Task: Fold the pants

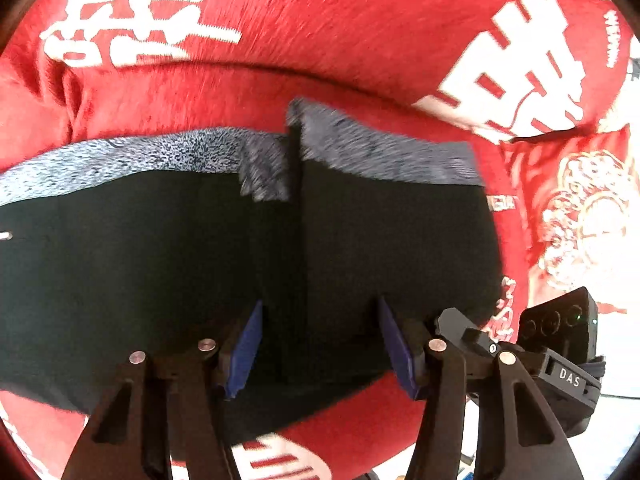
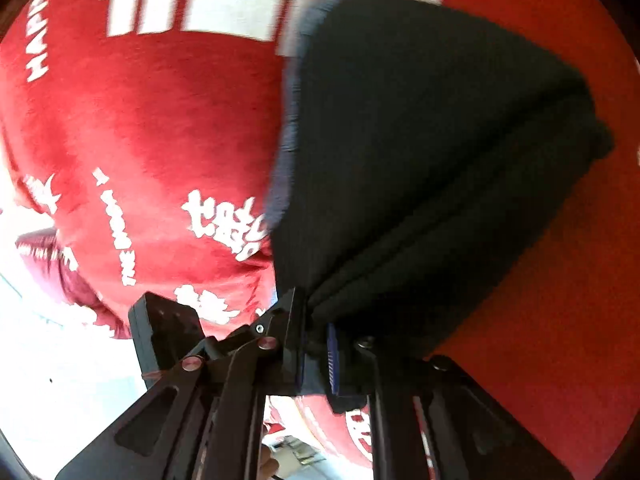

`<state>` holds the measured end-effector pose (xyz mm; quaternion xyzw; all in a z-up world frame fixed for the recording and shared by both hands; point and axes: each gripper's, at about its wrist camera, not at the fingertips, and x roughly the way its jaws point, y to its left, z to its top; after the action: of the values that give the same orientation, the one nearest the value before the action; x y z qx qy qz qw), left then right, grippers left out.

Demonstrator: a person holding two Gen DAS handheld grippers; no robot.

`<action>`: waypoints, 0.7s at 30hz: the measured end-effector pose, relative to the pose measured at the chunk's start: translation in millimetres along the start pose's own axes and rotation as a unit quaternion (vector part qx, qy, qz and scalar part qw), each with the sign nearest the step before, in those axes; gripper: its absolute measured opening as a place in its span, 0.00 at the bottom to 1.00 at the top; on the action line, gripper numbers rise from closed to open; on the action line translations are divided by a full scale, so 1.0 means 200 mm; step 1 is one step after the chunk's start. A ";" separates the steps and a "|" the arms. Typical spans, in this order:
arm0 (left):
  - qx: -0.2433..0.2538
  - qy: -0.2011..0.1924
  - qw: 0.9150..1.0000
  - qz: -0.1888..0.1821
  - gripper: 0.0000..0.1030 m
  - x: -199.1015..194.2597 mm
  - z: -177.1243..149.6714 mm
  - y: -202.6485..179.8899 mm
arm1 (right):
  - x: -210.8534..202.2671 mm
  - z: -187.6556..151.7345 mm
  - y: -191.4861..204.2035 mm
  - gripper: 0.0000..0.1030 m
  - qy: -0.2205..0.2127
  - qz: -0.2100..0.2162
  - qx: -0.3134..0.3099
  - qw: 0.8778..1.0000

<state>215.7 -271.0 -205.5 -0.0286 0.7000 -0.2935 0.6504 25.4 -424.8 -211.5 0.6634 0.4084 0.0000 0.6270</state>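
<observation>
Pants (image 1: 200,264), dark with a grey waistband, lay partly folded on a red printed cloth (image 1: 320,20) as the right tongs (image 2: 316,354) pinched a stacked edge and the left tongs (image 1: 320,344) hovered half-open, empty; carrying that fold across likely came next.

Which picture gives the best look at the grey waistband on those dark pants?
The left wrist view: the waistband runs across the pants' top edge. The right wrist view shows only a thin blurred strip of it along the bunched fabric.
</observation>
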 end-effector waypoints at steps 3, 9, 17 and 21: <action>0.006 -0.016 1.000 0.024 0.57 -0.04 -0.09 0.01 | -0.05 -0.06 -0.02 0.09 0.011 -0.016 -0.001 1.000; -0.049 -0.025 0.997 0.053 0.70 0.03 -0.13 0.16 | 0.00 -0.07 -0.11 0.19 0.057 -0.059 0.004 0.997; -0.042 -0.047 0.991 0.119 0.82 -0.07 -0.17 0.22 | 0.04 -0.09 0.10 0.50 0.071 -0.018 -0.071 0.995; -0.020 -0.049 0.990 0.133 0.82 -0.01 -0.21 0.21 | 0.12 -0.04 0.03 0.50 0.062 -0.026 -0.036 0.997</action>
<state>191.1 -219.8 -223.1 0.0370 0.6705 -0.1884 0.7166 39.5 -404.8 -217.4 0.6280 0.4632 0.0392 0.6241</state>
